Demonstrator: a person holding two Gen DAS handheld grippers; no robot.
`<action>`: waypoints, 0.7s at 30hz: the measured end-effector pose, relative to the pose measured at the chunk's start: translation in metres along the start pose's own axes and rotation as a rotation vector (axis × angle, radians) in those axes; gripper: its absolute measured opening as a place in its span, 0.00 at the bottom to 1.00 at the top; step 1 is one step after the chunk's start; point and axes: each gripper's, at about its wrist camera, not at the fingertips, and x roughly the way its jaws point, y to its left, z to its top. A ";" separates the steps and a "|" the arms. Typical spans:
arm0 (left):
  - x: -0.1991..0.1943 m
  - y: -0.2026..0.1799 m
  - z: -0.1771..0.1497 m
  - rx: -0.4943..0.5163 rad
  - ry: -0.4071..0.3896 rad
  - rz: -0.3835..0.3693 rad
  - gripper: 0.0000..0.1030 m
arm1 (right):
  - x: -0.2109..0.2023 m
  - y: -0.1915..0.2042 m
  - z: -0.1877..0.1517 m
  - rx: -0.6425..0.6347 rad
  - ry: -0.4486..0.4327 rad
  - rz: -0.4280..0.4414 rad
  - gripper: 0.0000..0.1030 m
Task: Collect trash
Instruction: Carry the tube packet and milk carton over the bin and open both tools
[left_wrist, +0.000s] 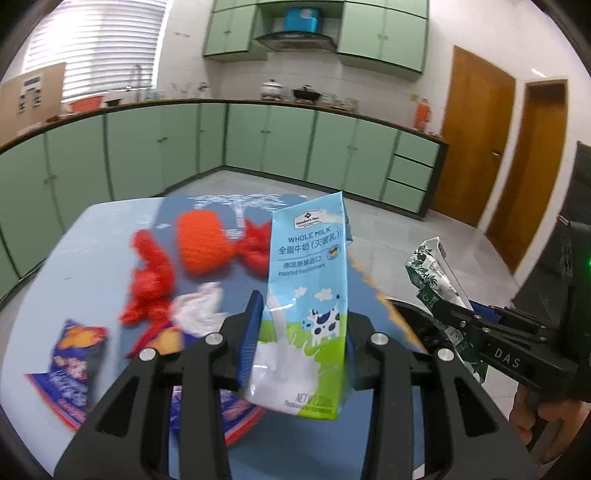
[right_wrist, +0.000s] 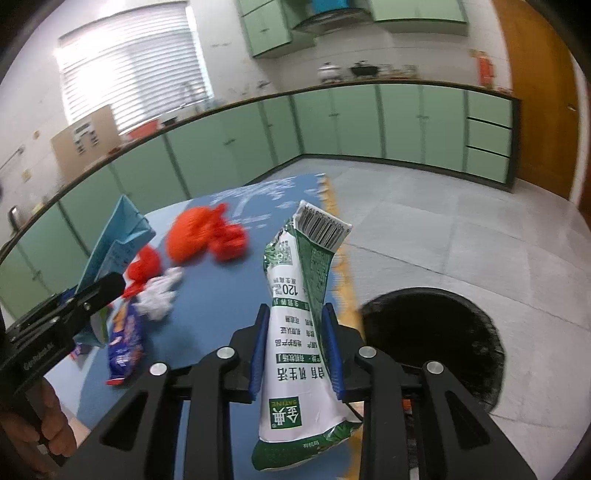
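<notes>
Above the table: both grippers are raised over a blue-covered table (left_wrist: 92, 266), each clamping one piece of trash.
Left gripper (left_wrist: 304, 332): its blue pads press both sides of a light-blue whole-milk carton (left_wrist: 308, 295), which stands nearly upright between them, leaning a little to the right in the left wrist view, its folded top towards the kitchen.
Milk carton from the other side: in the right wrist view its pale blue top (right_wrist: 118, 240) sticks up at the left edge, above the black finger of the left gripper (right_wrist: 92, 299).
Right gripper (right_wrist: 295, 350): narrow, its blue pads squeeze a crumpled green-and-white pouch (right_wrist: 299, 332), held upside down so that its print reads inverted and the barcode end points away from the camera.
Right gripper seen from the left: at the right edge of the left wrist view, the black fingers (left_wrist: 465, 321) hold the green patterned pouch (left_wrist: 432, 277); a hand (left_wrist: 535, 424) grips the handle below.
Person's other hand (right_wrist: 51, 424): visible at the lower left of the right wrist view, on the left gripper's handle.
Left on the table: an orange-red net bag (left_wrist: 203, 243), more crumpled red netting (left_wrist: 151, 284), a wad of white tissue (left_wrist: 199, 306), and a blue snack wrapper (left_wrist: 74, 365), all blurred.
Bin: a round black trash bin (right_wrist: 443, 332) stands on the floor just beside the table's edge, below and to the right of the pouch.
Background: green kitchen cabinets (left_wrist: 288, 144) and wooden doors (left_wrist: 476, 147).
</notes>
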 end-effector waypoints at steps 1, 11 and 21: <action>0.004 -0.005 0.001 0.005 0.003 -0.013 0.35 | -0.003 -0.009 0.000 0.016 -0.004 -0.017 0.28; 0.067 -0.102 0.017 0.112 0.037 -0.189 0.35 | -0.020 -0.103 -0.004 0.142 -0.014 -0.206 0.28; 0.141 -0.172 0.022 0.184 0.161 -0.320 0.36 | -0.007 -0.164 -0.010 0.227 0.040 -0.284 0.28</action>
